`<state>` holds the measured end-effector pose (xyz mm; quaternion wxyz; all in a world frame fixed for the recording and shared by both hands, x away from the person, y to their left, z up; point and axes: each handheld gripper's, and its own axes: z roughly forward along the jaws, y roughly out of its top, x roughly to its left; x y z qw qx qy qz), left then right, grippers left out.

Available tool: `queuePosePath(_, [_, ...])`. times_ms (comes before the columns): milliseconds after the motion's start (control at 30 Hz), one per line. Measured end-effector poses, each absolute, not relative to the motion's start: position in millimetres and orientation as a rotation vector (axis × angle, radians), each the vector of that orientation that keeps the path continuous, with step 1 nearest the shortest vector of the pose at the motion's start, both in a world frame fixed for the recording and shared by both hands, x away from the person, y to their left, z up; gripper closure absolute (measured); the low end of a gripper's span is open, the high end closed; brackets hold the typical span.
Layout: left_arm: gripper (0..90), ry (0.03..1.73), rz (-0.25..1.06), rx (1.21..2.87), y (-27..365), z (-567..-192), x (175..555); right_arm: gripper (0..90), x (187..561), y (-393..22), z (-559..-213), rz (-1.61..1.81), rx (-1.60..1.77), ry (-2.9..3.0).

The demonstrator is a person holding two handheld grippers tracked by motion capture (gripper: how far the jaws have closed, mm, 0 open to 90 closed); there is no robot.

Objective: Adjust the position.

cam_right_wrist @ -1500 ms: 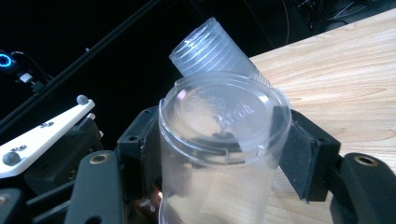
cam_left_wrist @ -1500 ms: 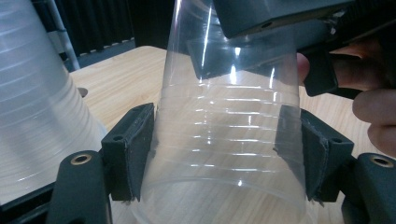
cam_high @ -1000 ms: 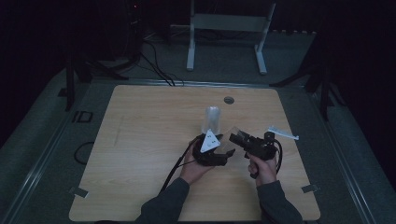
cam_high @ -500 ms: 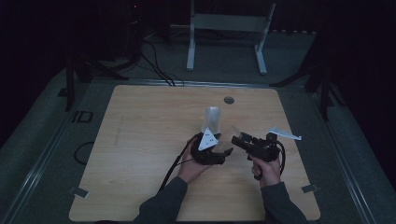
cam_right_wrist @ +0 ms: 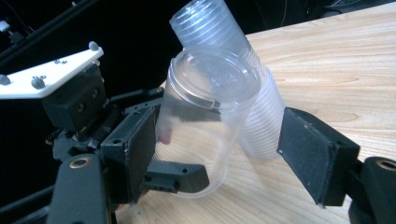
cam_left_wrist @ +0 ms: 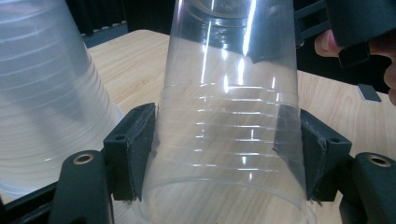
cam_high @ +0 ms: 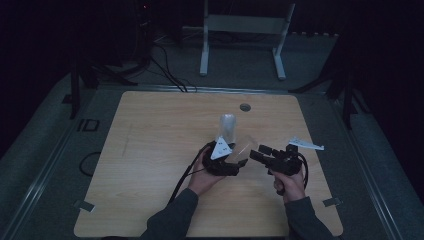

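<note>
Clear plastic cup [cam_left_wrist: 224, 116] clamped between left gripper [cam_left_wrist: 226, 140] pads; right gripper [cam_right_wrist: 210, 144] jaws, just opening, stand apart around the cup's base, stacked cups [cam_right_wrist: 233, 70] just beyond.

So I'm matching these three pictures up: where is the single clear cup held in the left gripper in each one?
High view: the clear cup lies low and right of centre, between the two grippers.
Left gripper view: it takes up the centre, pinched by both black jaws.
Right gripper view: centre-left, its closed base facing the camera.
Shared landmark: the stack of cups right behind it.
</note>
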<state>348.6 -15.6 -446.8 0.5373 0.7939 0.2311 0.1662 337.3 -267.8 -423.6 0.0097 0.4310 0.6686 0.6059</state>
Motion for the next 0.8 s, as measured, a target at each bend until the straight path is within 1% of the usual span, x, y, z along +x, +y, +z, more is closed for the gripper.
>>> queuePosePath(433, [30.6, 0.546, 0.397, 1.904, -9.0, -444.0, 350.1, 20.9, 337.3, -272.6, -426.6, 1.838, 1.336, 2.143])
queuePosePath(800, [30.6, 0.529, 0.395, 1.915, -8.5, -442.6, 348.9, 19.3, 336.2, -274.1, -428.2, 1.766, 1.336, 2.169])
